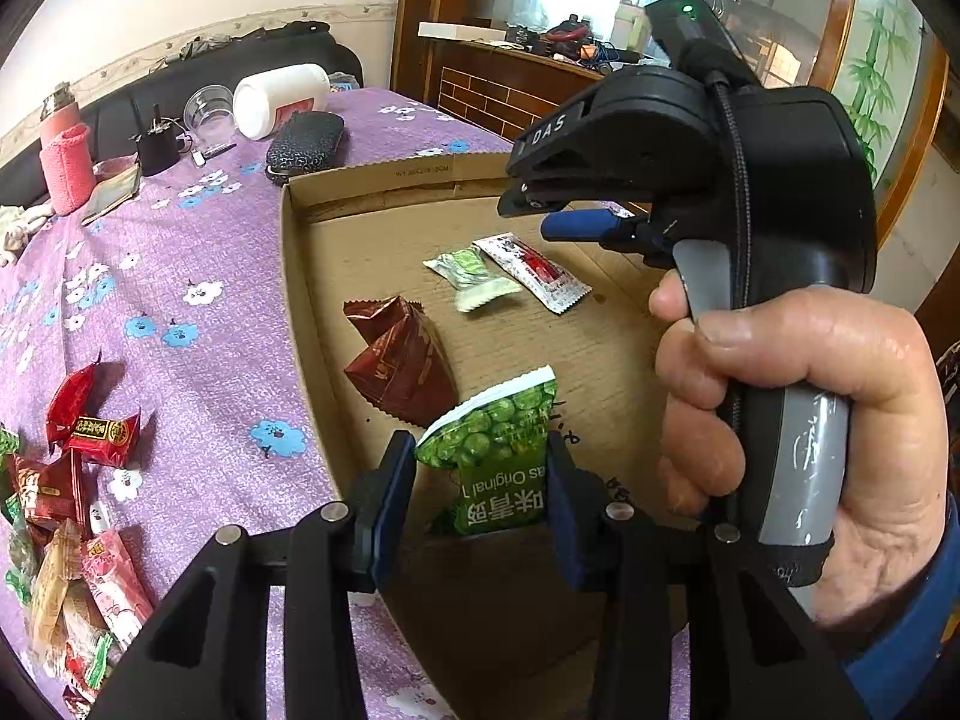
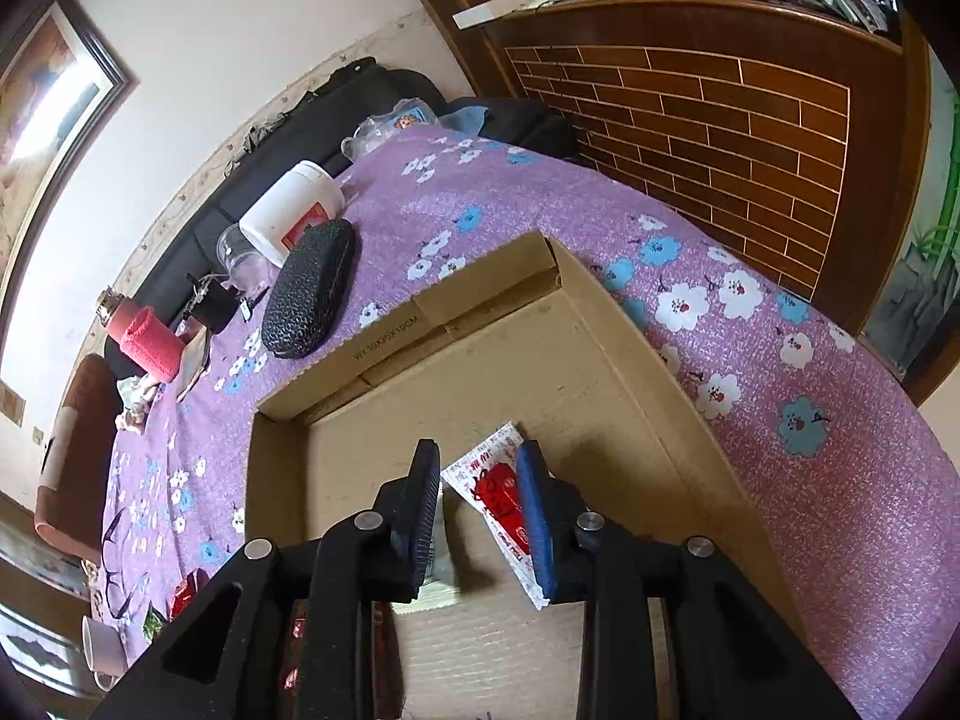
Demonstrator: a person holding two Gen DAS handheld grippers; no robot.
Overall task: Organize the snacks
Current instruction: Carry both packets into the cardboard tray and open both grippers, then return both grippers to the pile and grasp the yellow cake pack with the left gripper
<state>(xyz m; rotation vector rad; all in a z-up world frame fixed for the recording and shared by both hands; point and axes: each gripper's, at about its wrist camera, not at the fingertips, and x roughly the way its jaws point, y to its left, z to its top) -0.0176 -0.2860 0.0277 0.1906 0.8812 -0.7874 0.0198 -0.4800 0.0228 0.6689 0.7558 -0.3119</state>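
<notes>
My left gripper [image 1: 480, 462] is shut on a green pea snack packet [image 1: 498, 450] and holds it above the near part of the shallow cardboard box [image 1: 294, 276]. In the box lie a dark red packet [image 1: 402, 360], a pale green packet [image 1: 474, 276] and a white-and-red packet [image 1: 534, 270]. My right gripper [image 2: 477, 480], seen from the side in the left wrist view [image 1: 576, 216], is open and hovers low over the white-and-red packet [image 2: 498, 492], which lies flat on the box floor [image 2: 588, 372]. A pile of loose snacks [image 1: 72, 498] lies on the purple cloth at the left.
On the purple flowered tablecloth [image 1: 204, 324] behind the box are a black glasses case [image 2: 309, 291], a white jar [image 2: 291, 210], a clear cup [image 1: 207, 114], a pink bottle [image 1: 66, 150] and a small black item. A wooden counter [image 2: 720, 120] stands to the right.
</notes>
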